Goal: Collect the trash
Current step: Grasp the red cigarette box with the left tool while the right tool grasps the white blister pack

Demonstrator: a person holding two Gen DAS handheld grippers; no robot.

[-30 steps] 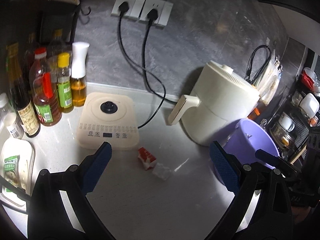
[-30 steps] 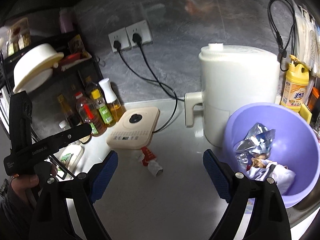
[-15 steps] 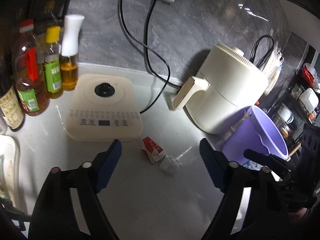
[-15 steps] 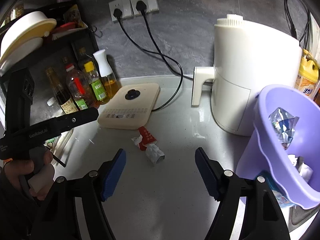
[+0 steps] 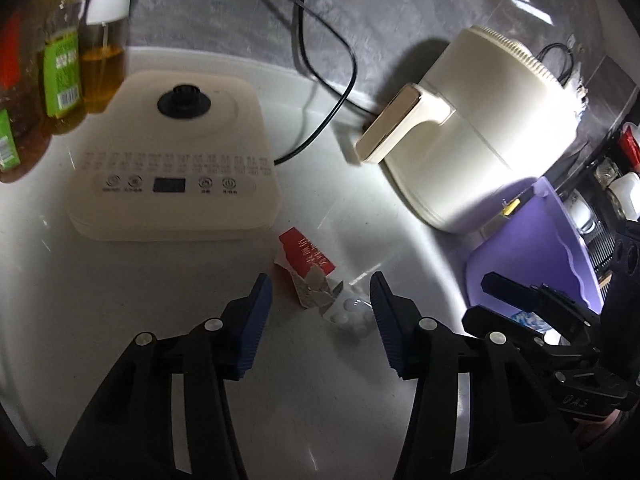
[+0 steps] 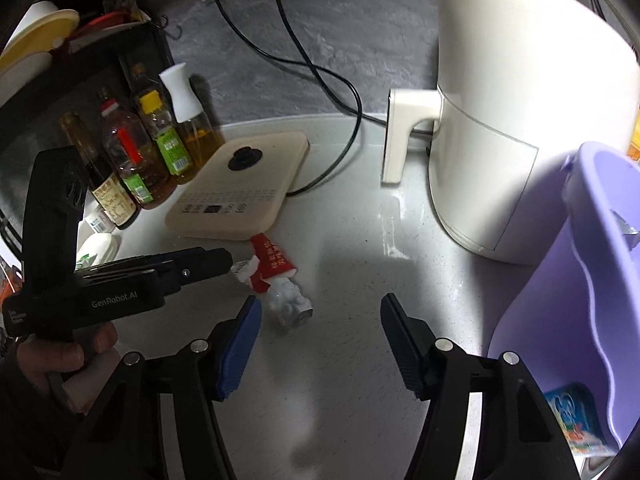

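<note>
Left gripper (image 5: pixel 320 304) is closing in on the trash – red wrapper (image 5: pixel 306 256) and the crumpled white piece (image 5: pixel 350 314) are lying on the white countertop (image 5: pixel 160 280) just ahead of its tips, roughly centred in the gap, pads not touching yet. Jaws are narrowing, nothing gripped.

Wrapper's long axis is running diagonally, from the beige appliance base (image 5: pixel 172 160) towards the white piece, so it's sitting skewed to the jaw line rather than square across it.

Right gripper (image 6: pixel 320 332) is also closing, empty – white piece (image 6: pixel 290 304) lying ahead and slightly left of its centre.

Left looks nearer the wrapper, right nearer the white piece. Purple bin (image 6: pixel 580 280) is standing at the right, beside the air fryer (image 6: pixel 520 120).
</note>
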